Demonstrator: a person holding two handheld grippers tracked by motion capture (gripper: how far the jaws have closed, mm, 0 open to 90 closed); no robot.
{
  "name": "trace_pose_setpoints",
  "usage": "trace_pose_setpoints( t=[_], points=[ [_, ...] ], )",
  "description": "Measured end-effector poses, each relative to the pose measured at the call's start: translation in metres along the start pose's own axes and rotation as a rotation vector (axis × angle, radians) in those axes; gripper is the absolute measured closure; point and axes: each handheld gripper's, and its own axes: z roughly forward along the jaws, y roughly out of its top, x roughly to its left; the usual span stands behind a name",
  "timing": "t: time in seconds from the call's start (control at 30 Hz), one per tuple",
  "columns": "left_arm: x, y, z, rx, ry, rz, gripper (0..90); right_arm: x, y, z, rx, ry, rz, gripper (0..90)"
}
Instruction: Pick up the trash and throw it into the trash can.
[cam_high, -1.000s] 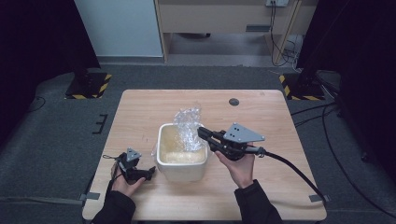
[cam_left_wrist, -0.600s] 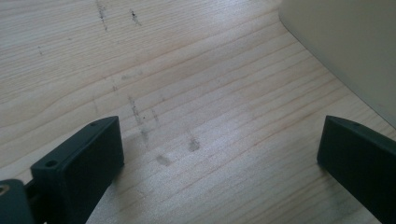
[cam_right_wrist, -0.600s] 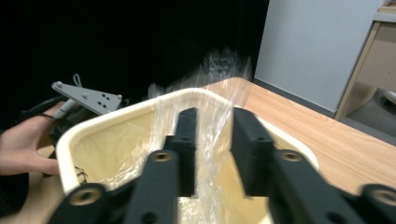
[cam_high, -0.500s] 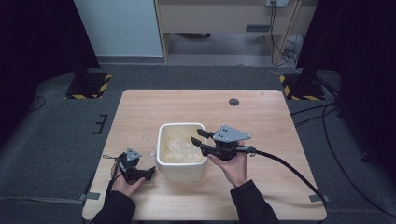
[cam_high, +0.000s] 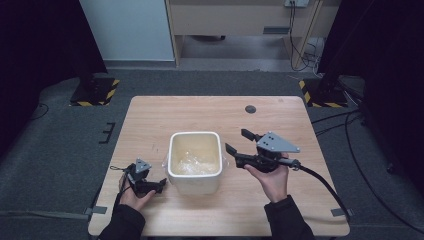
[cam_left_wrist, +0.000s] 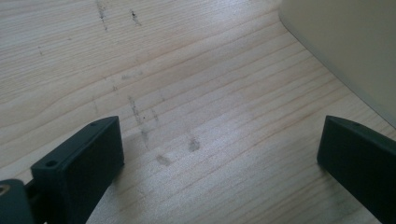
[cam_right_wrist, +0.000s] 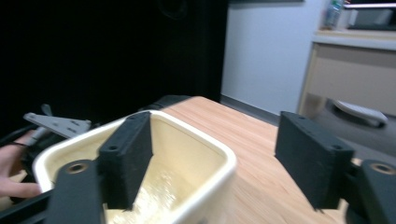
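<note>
At the near left corner of the wooden tabletop (cam_high: 300, 210), the left gripper (cam_high: 161, 184) rests low in the person's left hand (cam_high: 134, 196), its tips just beside the lower left corner of the cream square tub (cam_high: 194, 183). From above its jaws are too small to judge; the left gripper view settles it — the two black jaws stand wide apart with nothing between them, over bare wood grain carrying a few dark scuff marks (cam_left_wrist: 148, 123), and the tub's pale wall (cam_left_wrist: 345, 51) fills the upper right corner there.

The tub stands near the middle of the tabletop, a little toward the person. The high view looks straight into it and shows crumpled clear plastic (cam_high: 193, 162) lying at the bottom; the right gripper view gives a blurred glimpse of that glinting material (cam_right_wrist: 156, 191) past the rounded rim.

To the right, the right gripper (cam_high: 239, 142) is held above the wood in the right hand (cam_high: 273, 179), jaws spread open and empty, pointing left at the tub but apart from it. Its cable (cam_high: 327, 187) trails toward the near right edge.

Open wood lies behind the tub up to the far edge — only a small dark round disc (cam_high: 250, 109) sits there — and along the right side.
</note>
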Motion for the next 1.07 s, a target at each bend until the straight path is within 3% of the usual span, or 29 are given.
trace_pose_setpoints(
  t=[0.1, 0.23, 0.53, 0.67, 0.87, 1.07],
  points=[
    [0.0, 0.0, 0.0, 0.0, 0.0, 0.0, 0.0, -0.007, -0.007, -0.006, 0.013, -0.02, 0.013, 24.5],
    [0.0, 0.0, 0.0, 0.0, -0.001, -0.001, 0.0, -0.024, -0.027, -0.017, 0.049, -0.08, 0.045, 23.5],
    [0.0, 0.0, 0.0, 0.0, -0.001, -0.001, 0.0, -0.065, -0.082, -0.031, 0.231, -0.202, 0.106, 24.1],
    [0.0, 0.0, 0.0, 0.0, -0.001, -0.001, 0.0, -0.073, -0.092, -0.034, 0.271, -0.231, 0.112, 24.1],
    [0.0, 0.0, 0.0, 0.0, -0.001, -0.001, 0.0, -0.091, -0.117, -0.039, 0.385, -0.318, 0.156, 24.0],
    [0.0, 0.0, 0.0, 0.0, -0.001, -0.001, 0.0, -0.1, -0.127, -0.043, 0.431, -0.364, 0.17, 23.3]
  ],
)
